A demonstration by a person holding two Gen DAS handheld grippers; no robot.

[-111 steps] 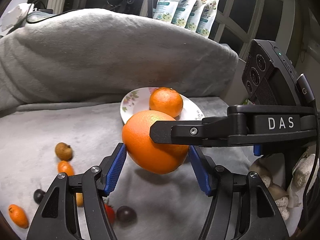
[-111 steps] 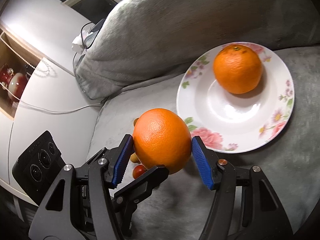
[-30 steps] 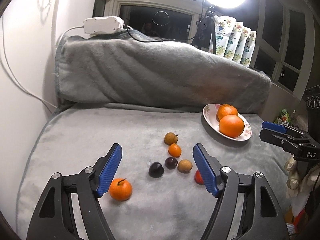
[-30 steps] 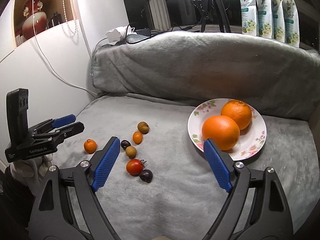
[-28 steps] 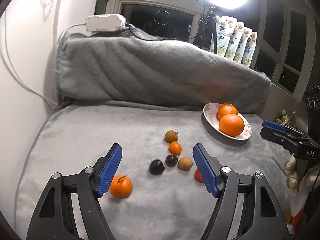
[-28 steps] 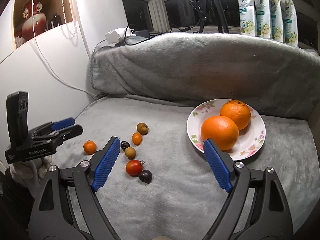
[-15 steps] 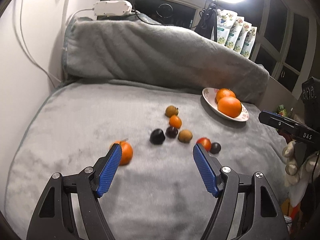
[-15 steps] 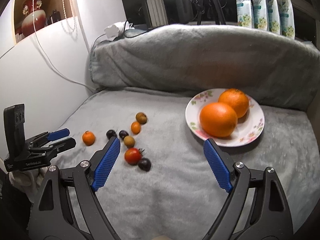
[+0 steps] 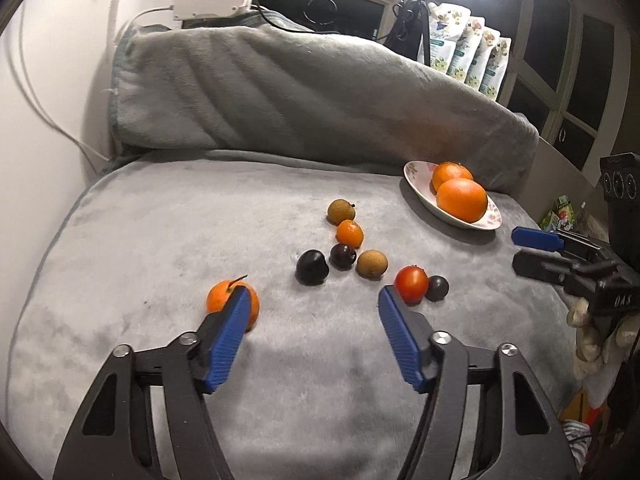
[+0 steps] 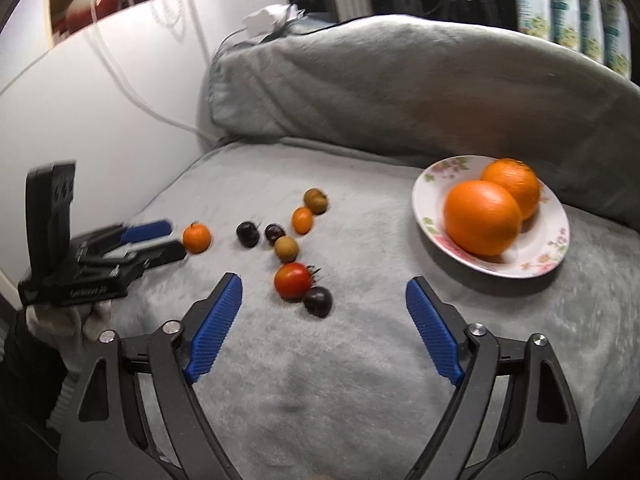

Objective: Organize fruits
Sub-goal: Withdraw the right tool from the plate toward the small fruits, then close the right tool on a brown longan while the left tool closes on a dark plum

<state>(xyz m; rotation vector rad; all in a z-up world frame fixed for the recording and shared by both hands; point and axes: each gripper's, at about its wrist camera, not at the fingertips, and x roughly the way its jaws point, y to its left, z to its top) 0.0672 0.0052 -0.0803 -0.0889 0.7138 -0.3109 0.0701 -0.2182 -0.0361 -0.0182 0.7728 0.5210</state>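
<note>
Two big oranges (image 9: 461,199) (image 10: 482,217) lie in a flowered white plate (image 9: 416,186) (image 10: 552,256) at the right of the grey blanket. Several small fruits lie loose in the middle: a small mandarin (image 9: 224,298) (image 10: 196,237), a red tomato (image 9: 411,283) (image 10: 293,280), dark plums (image 9: 312,267) (image 10: 318,301), brown longans (image 9: 372,264) (image 10: 286,249) and a kumquat (image 9: 349,233) (image 10: 302,220). My left gripper (image 9: 312,308) is open and empty, its left finger just in front of the mandarin. My right gripper (image 10: 320,296) is open and empty, above the tomato and plum.
A grey blanket-covered backrest (image 9: 300,96) rises behind the seat. A white wall (image 9: 40,100) with cables is on the left. A power strip (image 9: 212,2) sits on the backrest top. Pouches (image 9: 468,56) stand on the window sill at the back right.
The big orange held 3.7 s ago now lies in the plate. Both grippers have since drawn back and now move down and forward toward the small fruits, the left near the mandarin.
</note>
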